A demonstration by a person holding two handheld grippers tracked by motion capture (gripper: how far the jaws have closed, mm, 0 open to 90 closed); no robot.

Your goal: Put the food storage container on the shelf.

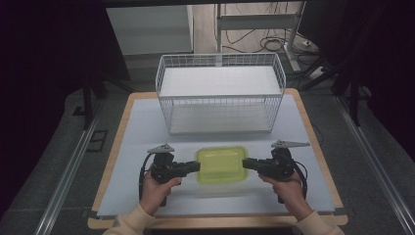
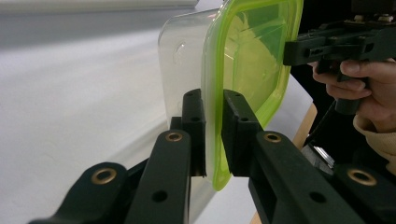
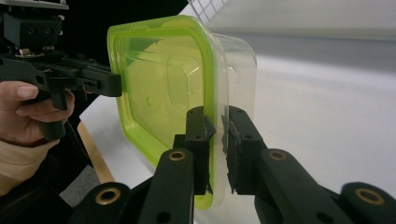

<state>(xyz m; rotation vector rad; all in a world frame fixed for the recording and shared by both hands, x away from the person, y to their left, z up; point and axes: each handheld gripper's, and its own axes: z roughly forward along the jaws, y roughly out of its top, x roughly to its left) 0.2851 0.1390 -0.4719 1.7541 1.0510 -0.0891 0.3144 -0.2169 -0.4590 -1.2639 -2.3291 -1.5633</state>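
The left gripper (image 2: 214,135) has its two black jaws closed on the green rim of the lidded container (image 2: 247,60), one jaw on each face of the lid's edge. The right gripper (image 3: 217,149) clamps the opposite rim the same way, its jaws pressed onto the lid edge with the clear tub wall just beside them. In the high view the container (image 1: 221,164) sits between the two grippers, left (image 1: 195,166) and right (image 1: 245,164), over the white table cover (image 1: 137,132), near the person's edge. Each hand, left (image 1: 157,188) and right (image 1: 288,188), grips a handle from below. Directly behind the container, well apart from it, stands a white wire basket (image 1: 220,93) with tall mesh walls, its near wall facing the container. Beyond the table lie cables (image 1: 271,44) on the floor and a desk leg (image 1: 293,39)
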